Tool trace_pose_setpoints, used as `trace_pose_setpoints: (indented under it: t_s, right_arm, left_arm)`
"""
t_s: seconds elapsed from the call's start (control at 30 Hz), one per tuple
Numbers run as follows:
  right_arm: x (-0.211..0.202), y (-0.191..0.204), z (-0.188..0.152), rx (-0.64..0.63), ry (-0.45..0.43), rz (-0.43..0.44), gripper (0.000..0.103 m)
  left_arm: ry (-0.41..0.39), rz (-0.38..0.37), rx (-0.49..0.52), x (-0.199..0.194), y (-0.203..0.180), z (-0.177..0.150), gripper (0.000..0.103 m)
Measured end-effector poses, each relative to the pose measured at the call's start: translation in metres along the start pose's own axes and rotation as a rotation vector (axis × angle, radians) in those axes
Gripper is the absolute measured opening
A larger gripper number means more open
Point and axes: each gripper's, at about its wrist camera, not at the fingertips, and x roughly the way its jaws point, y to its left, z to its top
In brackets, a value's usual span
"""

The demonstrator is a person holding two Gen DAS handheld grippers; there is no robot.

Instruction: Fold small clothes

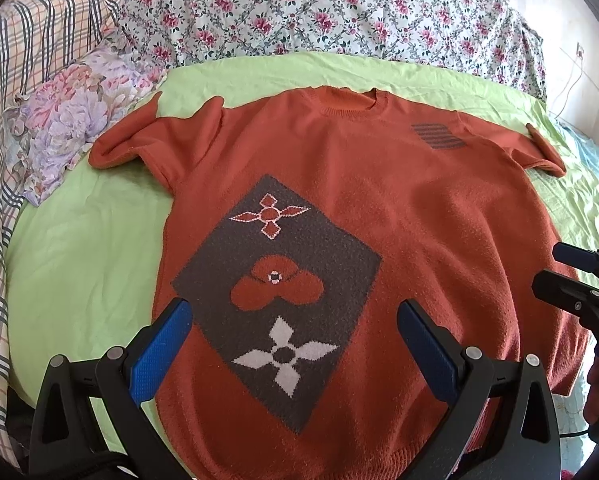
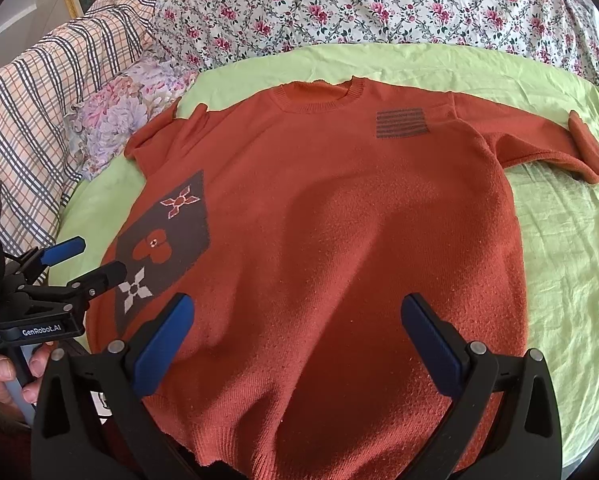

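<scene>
1. On a green sheet [image 1: 91, 248], an orange knit sweater [image 1: 419, 220] lying flat, front up, neck toward a floral quilt [image 1: 319, 8] beyond the collar.
2. Both sleeves spread out from the sweater's body, cuffs turned over; no fold made yet, by the look of it.
3. Near the sweater's hem, left gripper [image 1: 295, 344] hovering with blue fingers wide apart, holding nothing.
4. Beside it over the same hem, right gripper [image 2: 299, 340] likewise spread apart and empty.
5. Left to do, apparently: everything, meaning sleeves brought in, then body doubled over.
</scene>
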Motion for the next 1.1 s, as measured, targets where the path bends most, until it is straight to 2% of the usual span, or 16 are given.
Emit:
trace_pose_setpoints:
  t_s: [0.27, 0.43, 0.57, 0.8, 0.97, 1.03, 1.1]
  right_arm:
    - [0.002, -0.001, 0.002, 0.003, 0.026, -0.012, 0.103]
    - [-0.003, -0.008, 0.004, 0.029, -0.031, 0.018, 0.103]
    - [-0.010, -0.025, 0.010, 0.075, -0.042, 0.009, 0.103]
    - [-0.042, -0.090, 0.025, 0.219, -0.102, -0.002, 0.103]
    - [-0.077, -0.149, 0.048, 0.313, -0.151, -0.073, 0.103]
    - [-0.100, -0.174, 0.059, 0.340, -0.198, -0.093, 0.103]
    - [-0.118, -0.201, 0.077, 0.386, -0.212, -0.157, 0.103]
  left_arm:
    - [0.015, -0.029, -0.013, 0.006, 0.002, 0.003, 0.102]
    - [0.029, -0.042, -0.014, 0.013, 0.004, 0.009, 0.102]
    - [0.043, -0.063, -0.019, 0.020, 0.005, 0.018, 0.102]
    - [0.035, -0.050, 0.004, 0.034, 0.003, 0.039, 0.102]
    - [0.034, -0.035, -0.004, 0.043, 0.006, 0.059, 0.102]
    - [0.041, -0.032, -0.013, 0.048, 0.007, 0.065, 0.102]
    - [0.054, -0.025, -0.018, 0.055, 0.007, 0.070, 0.102]
